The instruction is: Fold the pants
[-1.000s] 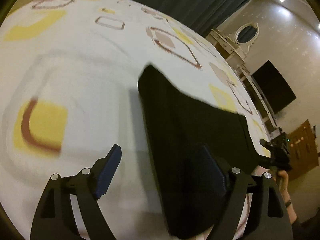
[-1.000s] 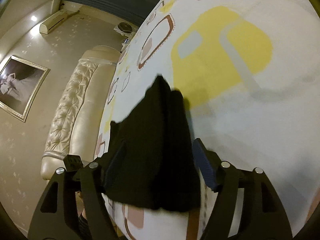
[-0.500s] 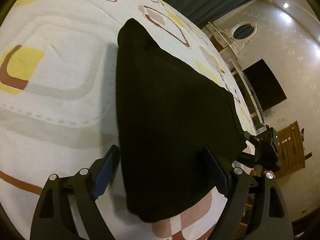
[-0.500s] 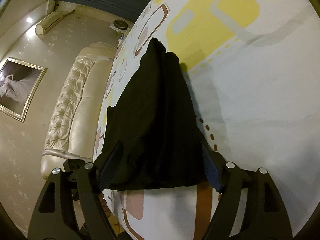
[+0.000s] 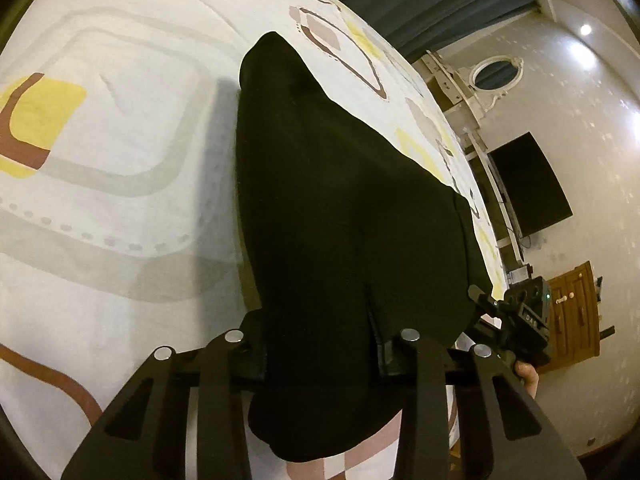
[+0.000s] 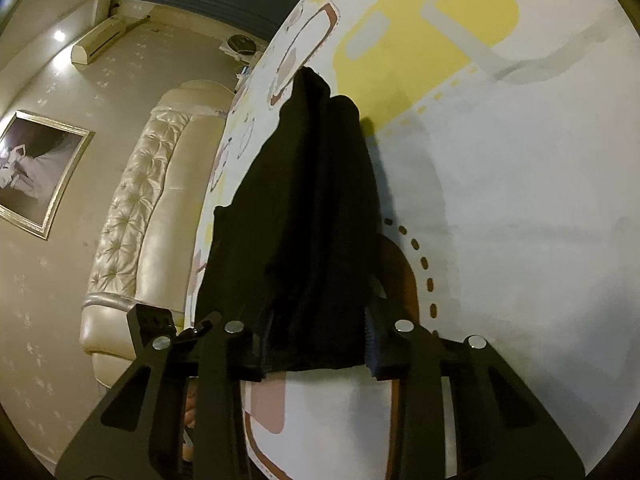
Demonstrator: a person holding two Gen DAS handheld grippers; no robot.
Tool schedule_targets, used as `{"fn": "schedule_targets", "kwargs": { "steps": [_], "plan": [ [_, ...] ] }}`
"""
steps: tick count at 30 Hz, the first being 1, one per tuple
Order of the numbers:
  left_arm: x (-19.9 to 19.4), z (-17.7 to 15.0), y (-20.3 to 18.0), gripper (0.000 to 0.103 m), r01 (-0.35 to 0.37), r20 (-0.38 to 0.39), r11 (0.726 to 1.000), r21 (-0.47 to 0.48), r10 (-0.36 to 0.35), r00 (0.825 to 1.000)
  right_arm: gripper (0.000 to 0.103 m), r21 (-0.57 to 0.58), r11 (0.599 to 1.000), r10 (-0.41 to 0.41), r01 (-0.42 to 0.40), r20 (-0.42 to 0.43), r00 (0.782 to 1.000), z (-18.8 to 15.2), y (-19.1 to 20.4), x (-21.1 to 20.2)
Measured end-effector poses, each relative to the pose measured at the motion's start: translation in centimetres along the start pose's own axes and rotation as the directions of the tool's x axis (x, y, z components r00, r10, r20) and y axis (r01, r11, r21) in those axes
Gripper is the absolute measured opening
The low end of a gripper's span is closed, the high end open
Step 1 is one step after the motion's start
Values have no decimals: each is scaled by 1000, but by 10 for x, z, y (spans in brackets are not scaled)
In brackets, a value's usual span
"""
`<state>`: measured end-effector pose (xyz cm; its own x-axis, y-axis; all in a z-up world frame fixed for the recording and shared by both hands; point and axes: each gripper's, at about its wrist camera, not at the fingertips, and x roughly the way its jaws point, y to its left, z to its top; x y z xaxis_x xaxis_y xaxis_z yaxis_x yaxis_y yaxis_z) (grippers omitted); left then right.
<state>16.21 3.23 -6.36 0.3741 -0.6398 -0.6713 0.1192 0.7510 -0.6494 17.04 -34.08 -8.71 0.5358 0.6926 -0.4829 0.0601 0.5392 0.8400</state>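
Note:
The black pants (image 5: 340, 208) lie folded on the patterned bed sheet (image 5: 100, 200), stretching away from both grippers. My left gripper (image 5: 320, 360) has its jaws closed in on the near edge of the pants, and the cloth bulges between them. My right gripper (image 6: 316, 344) grips the other near corner of the pants (image 6: 312, 208) the same way; it also shows in the left wrist view (image 5: 516, 320). The fingertips of both are buried in dark cloth.
The bed's padded cream headboard (image 6: 136, 216) stands left of the right gripper. A dresser with an oval mirror (image 5: 492, 72), a dark TV screen (image 5: 528, 184) and a wooden cabinet (image 5: 576, 312) line the far wall beyond the bed edge.
Both grippers moved forward onto the near edge of the pants and their jaws narrowed from wide open to clamped on the cloth. The pants settled flat on the sheet.

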Motion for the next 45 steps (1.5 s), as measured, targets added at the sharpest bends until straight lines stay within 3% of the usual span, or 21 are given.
{"fn": "schedule_targets", "kwargs": {
  "steps": [13, 45],
  "plan": [
    [-5, -3, -7, 33, -35, -6, 999, 27, 35, 999, 31, 7, 1000, 10, -10, -15, 1000, -7, 3, -10],
    [-16, -26, 1, 34, -6, -3, 1000, 15, 6, 1000, 32, 19, 999, 33, -33, -28, 999, -45, -9, -28]
  ]
}}
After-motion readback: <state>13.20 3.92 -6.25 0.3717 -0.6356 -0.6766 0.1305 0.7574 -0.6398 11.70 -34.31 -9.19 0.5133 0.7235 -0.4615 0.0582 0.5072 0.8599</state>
